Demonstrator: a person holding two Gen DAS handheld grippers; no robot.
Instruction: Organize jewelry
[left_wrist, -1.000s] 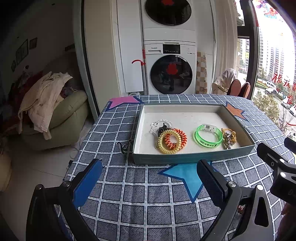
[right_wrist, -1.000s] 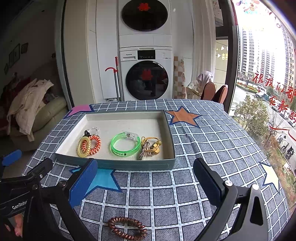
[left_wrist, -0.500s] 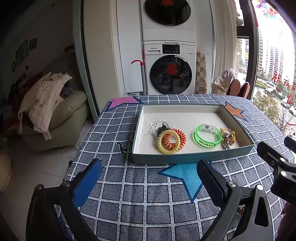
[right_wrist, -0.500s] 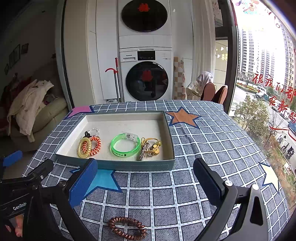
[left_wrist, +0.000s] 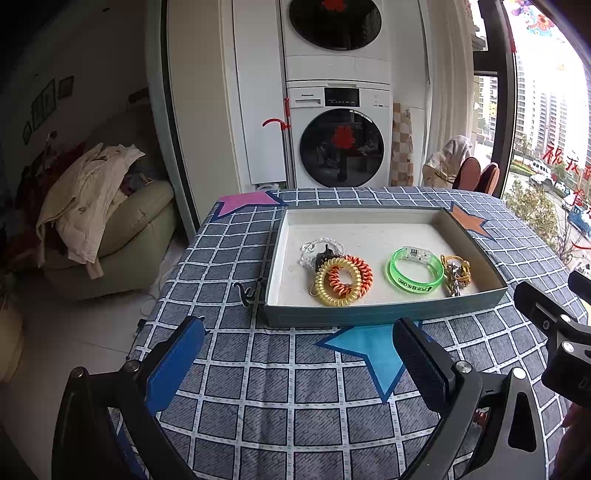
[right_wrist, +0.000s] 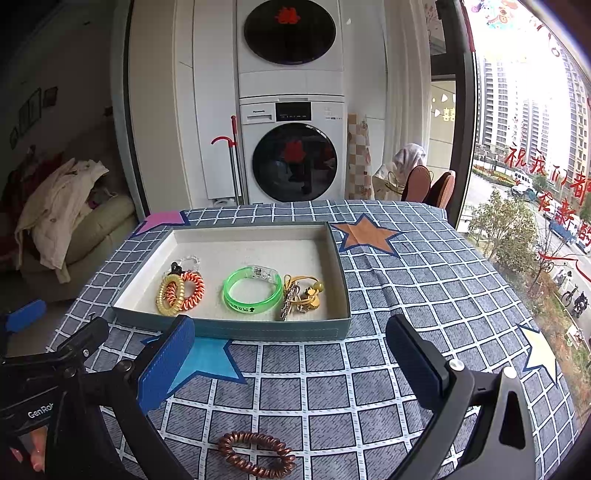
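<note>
Nothing moved since earlier frame. My left hand-held gripper (left_wrist: 299, 363) and right hand-held gripper (right_wrist: 290, 363) spread, holding nothing. Copper coil bracelet (right_wrist: 256, 458) on counter (right_wrist: 406, 280) at 6 o'clock; tray (right_wrist: 269, 328) at 12.

Copper coil tie (right_wrist: 256, 456), partly tool-hidden

Change record: right wrist view advanced

Tray (right_wrist: 273, 328) sits slightly lower and nearer in the right wrist view; brown spiral hair tie (right_wrist: 256, 458) likewise nearer between the spread fingers of the right gripper (right_wrist: 291, 365).
</note>
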